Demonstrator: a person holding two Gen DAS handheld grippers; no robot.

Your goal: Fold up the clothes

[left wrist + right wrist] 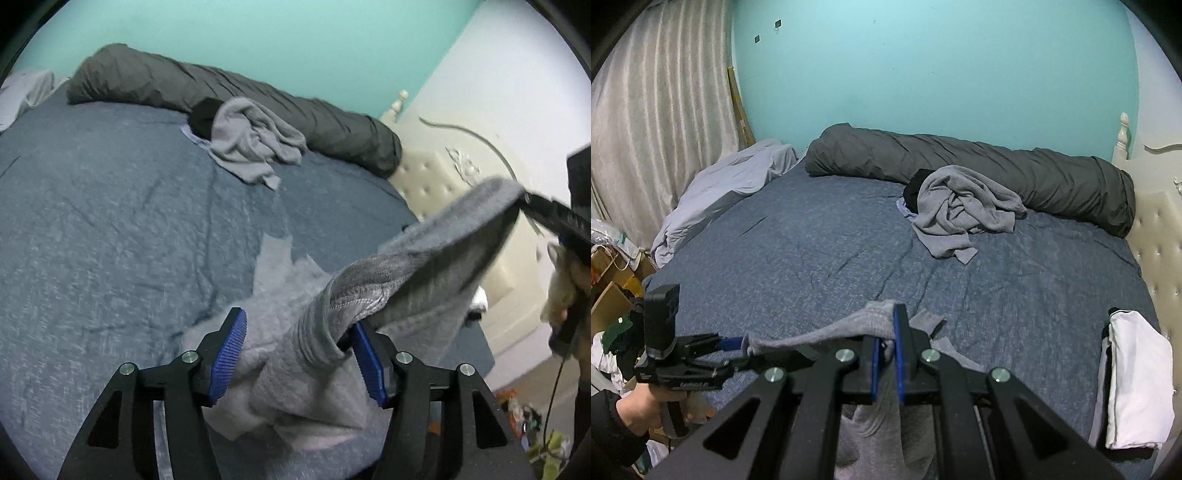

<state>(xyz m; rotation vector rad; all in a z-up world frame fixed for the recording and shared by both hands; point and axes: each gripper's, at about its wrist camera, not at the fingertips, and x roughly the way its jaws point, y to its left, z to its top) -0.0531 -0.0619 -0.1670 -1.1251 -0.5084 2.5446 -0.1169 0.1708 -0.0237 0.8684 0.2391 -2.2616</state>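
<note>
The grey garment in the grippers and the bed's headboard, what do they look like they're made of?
Grey garment: looks like a soft knit, perhaps cotton jersey or fleece; matte, with a ribbed, stitched hem and limp drape. Headboard: seems to be padded upholstery, possibly faux leather, cream with a slight sheen and button tufting. The exact fibre of either cannot be told.

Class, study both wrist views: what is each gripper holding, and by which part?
The right gripper pinches the grey garment at a hem edge. The left gripper stands open around the same garment, gripping nothing.
</note>
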